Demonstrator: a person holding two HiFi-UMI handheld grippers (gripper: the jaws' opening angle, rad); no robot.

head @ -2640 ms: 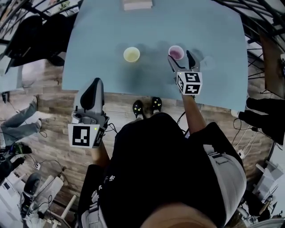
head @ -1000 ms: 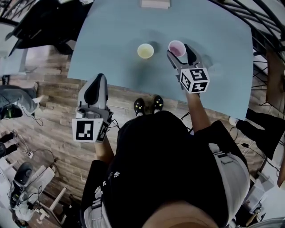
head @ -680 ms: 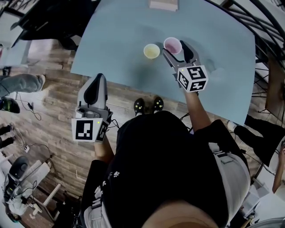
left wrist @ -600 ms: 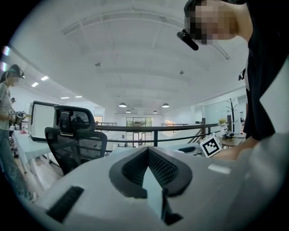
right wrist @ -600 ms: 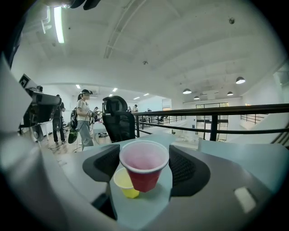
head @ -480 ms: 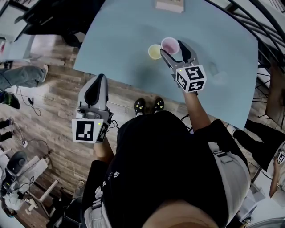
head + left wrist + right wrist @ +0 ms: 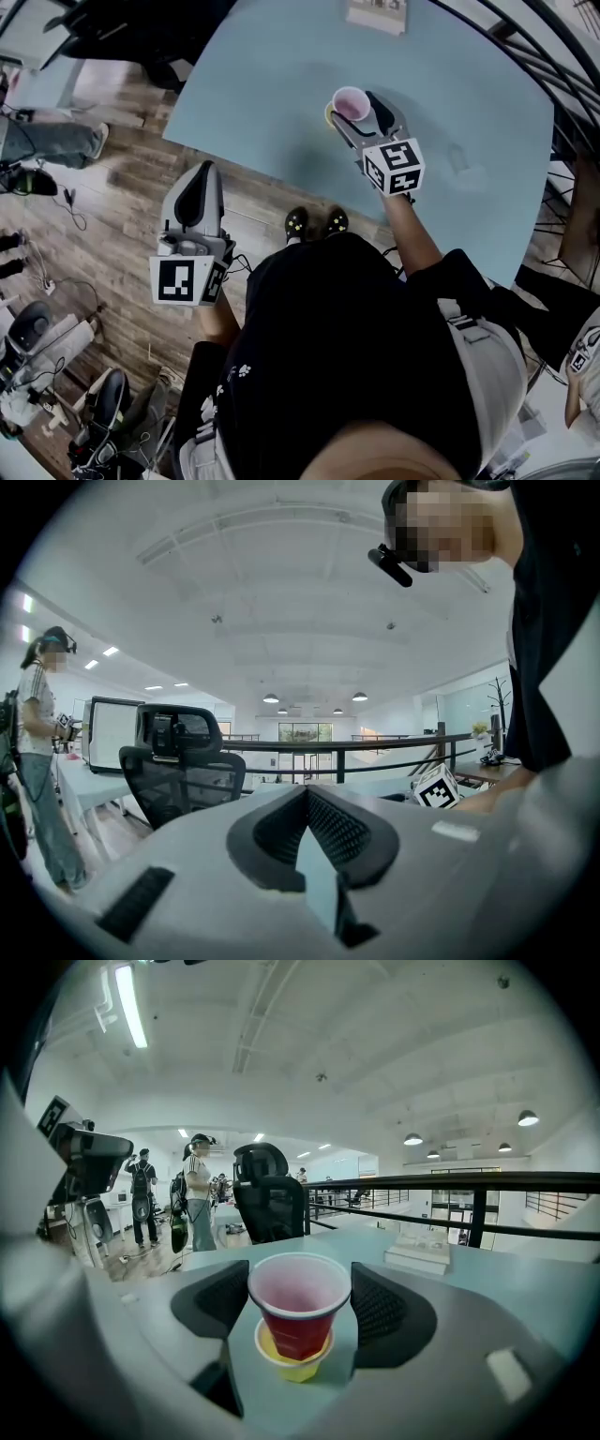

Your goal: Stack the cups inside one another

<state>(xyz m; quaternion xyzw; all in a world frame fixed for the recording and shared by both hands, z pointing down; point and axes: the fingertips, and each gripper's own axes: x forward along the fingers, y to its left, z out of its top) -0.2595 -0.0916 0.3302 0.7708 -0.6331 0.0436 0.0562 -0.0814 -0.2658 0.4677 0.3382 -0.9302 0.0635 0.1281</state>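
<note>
Wood-plank floor lies under left gripper: jaws pressed together, empty. Beyond, over pale blue table, right gripper clamps red plastic cup, base partway inside yellow plastic cup. Risk: a tilted release could tip both light cups.

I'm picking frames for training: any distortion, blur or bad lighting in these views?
Head view: dim and muted, yet the red cup is sharp. Left gripper view: strong fisheye bend, bright ceiling, mosaic patches. Right gripper view: same bend, red cup and yellow cup crisp.
</note>
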